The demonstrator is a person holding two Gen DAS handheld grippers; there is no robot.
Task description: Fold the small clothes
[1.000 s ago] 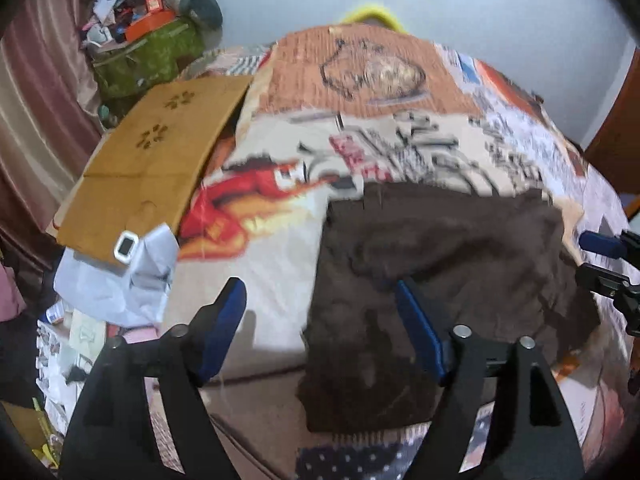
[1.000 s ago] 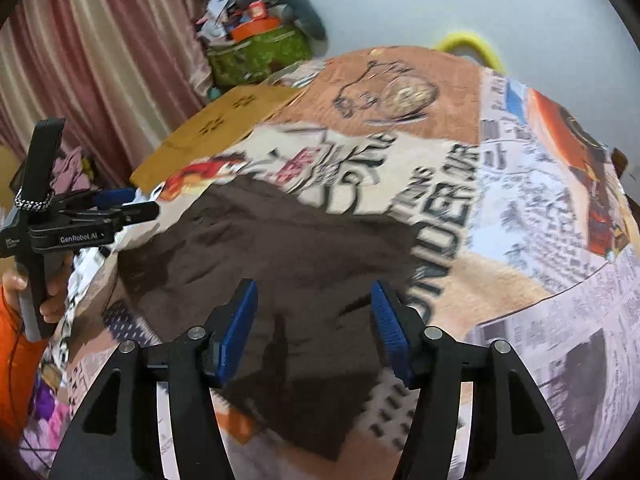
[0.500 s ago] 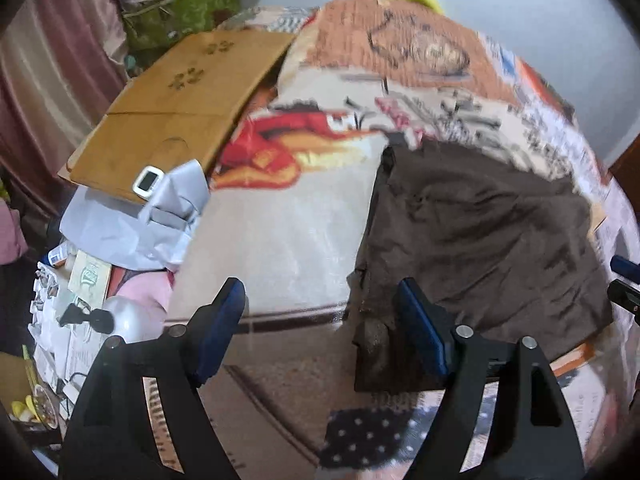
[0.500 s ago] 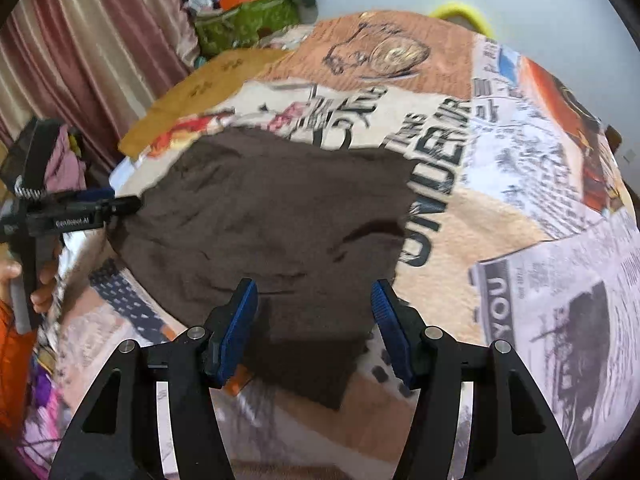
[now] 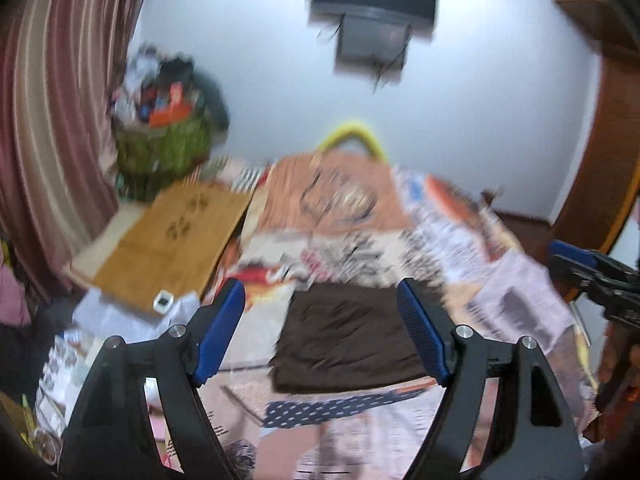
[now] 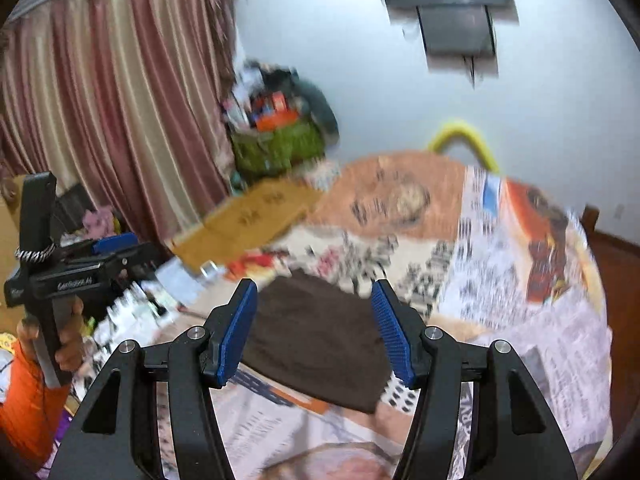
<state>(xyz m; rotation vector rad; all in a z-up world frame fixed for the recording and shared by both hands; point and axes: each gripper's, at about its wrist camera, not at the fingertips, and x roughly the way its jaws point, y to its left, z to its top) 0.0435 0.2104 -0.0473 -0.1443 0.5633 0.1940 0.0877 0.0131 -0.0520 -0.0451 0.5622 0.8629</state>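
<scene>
I've got the dark brown cloth garment (image 5: pixel 348 336) lying folded into a neat rectangle on the printed bedspread (image 5: pixel 500 280), near its front edge, both my left tool (image 5: pixel 320 330) and right tool (image 6: pixel 314 330) gaping empty above it, so this piece looks done.

Empty right claw (image 6: pixel 314 330) above folded brown cloth (image 6: pixel 316 344)
</scene>
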